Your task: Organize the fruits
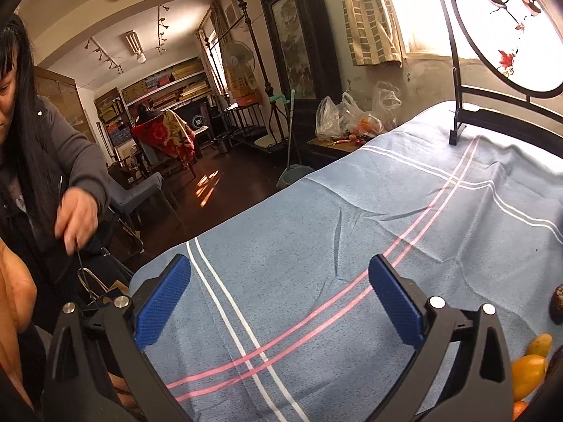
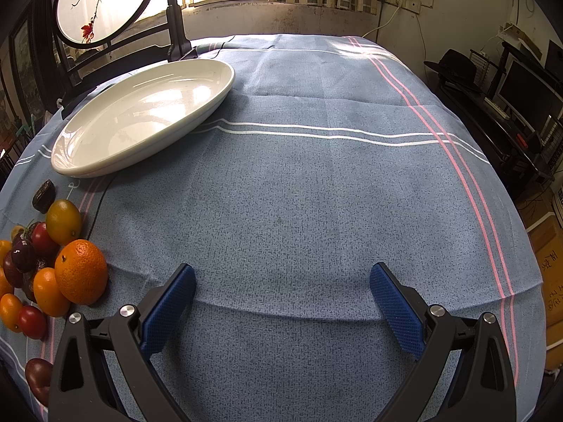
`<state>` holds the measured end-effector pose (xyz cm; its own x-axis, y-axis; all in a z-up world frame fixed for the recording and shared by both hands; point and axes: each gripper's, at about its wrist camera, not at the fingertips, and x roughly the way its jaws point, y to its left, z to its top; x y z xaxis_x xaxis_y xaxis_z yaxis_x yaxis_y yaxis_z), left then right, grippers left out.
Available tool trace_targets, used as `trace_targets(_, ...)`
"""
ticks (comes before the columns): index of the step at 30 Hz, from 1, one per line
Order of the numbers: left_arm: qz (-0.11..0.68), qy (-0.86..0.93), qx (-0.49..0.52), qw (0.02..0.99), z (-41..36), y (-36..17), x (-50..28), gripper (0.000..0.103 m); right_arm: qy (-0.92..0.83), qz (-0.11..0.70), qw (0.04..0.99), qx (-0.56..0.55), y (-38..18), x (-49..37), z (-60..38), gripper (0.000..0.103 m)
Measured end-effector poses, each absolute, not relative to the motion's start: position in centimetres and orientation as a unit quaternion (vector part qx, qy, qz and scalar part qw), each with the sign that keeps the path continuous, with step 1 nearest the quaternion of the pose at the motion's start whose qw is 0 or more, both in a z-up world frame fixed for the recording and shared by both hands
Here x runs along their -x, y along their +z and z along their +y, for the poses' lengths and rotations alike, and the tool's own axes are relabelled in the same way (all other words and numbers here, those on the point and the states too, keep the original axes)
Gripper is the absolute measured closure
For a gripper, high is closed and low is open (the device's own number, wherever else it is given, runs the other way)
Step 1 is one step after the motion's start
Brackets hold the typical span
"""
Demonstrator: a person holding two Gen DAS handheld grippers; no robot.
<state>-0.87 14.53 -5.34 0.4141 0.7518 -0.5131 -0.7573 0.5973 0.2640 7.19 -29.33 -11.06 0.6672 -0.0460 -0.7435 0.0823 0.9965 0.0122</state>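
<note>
A pile of fruit lies at the left edge of the right wrist view: a large orange [image 2: 81, 270], a yellow-green citrus [image 2: 63, 221], small orange kumquats [image 2: 49, 292], red cherry tomatoes [image 2: 32, 321] and dark plums [image 2: 23, 255]. A dark date-like fruit [image 2: 44, 195] lies apart, nearer an empty white oval plate [image 2: 140, 116]. My right gripper [image 2: 281, 277] is open and empty over bare cloth, right of the pile. My left gripper [image 1: 279, 270] is open and empty over the cloth; a few fruits [image 1: 527, 376] show at its right edge.
The table has a blue striped cloth [image 2: 316, 193]. A round painted screen on a black stand [image 2: 105, 3] stands behind the plate. Plastic bags with fruit [image 1: 352, 119] sit on a side table. A person [image 1: 42, 161] is at the left. A thin cable [image 2: 102, 197] runs across the cloth.
</note>
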Motion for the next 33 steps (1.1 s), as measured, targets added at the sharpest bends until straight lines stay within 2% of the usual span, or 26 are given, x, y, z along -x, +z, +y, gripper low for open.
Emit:
trace_targets(14,0.275,0.412,0.038,0.868,14.8,-4.9,1.4,0.004,-0.035,0.406,0.913,-0.022,-11.1,-7.2,-29.3,0.003)
trace_targets(16,0.296,0.403,0.042,0.865,15.2,-5.3,0.6,0.004,-0.035,0.406,0.913,-0.022,-11.1,-7.2,-29.3,0.003)
trace_targets(22,0.457,0.343,0.117,0.812,18.2,-9.8,-2.7,0.004,-0.035,0.406,0.913,-0.022,-11.1,-7.2,-29.3,0.003)
trace_targets(33,0.435,0.325,0.158,0.825,18.8,-10.0,-2.6,0.004,-0.035,0.406,0.913,-0.022,-11.0,-7.2,-29.4,0.003)
